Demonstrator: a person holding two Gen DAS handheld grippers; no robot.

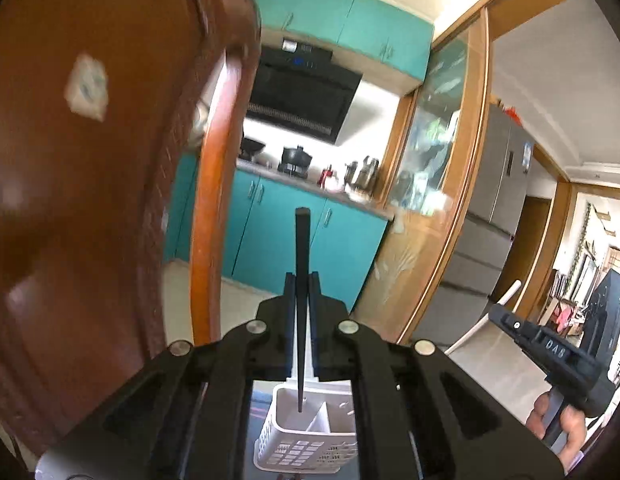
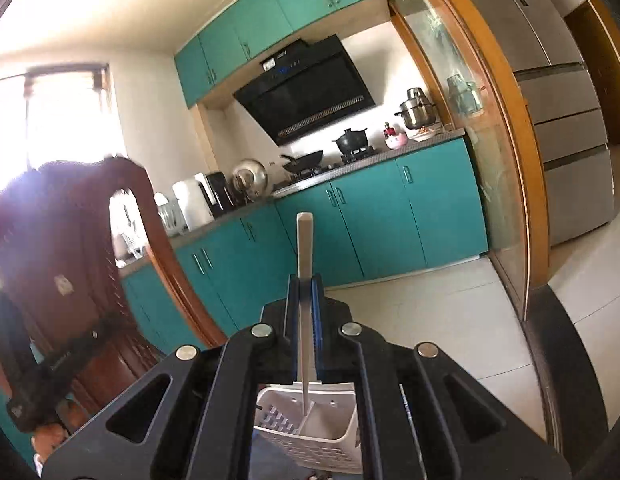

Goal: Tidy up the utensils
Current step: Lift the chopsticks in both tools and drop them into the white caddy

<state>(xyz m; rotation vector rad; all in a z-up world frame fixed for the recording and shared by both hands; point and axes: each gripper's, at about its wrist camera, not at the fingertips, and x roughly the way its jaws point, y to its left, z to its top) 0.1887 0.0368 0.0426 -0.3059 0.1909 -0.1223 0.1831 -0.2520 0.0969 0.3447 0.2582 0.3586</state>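
My left gripper (image 1: 302, 282) is shut on a black chopstick (image 1: 302, 240) that stands upright between its fingers. The chopstick's lower tip hangs over a white slotted utensil basket (image 1: 310, 436) with a divider. My right gripper (image 2: 305, 282) is shut on a white chopstick (image 2: 304, 240), also upright, whose lower end points into the same white basket (image 2: 330, 428). In the left wrist view the right gripper (image 1: 500, 314) shows at the lower right in a person's hand (image 1: 570, 424), with the white chopstick (image 1: 510, 292) sticking up from it.
A dark brown carved wooden panel (image 1: 90, 160) stands close on the left. Ahead are teal cabinets (image 2: 370, 208), a counter with pots (image 2: 350, 140) and a black range hood (image 2: 310, 88). A glass sliding door (image 2: 470, 120) and a steel fridge (image 2: 562, 100) stand to the right.
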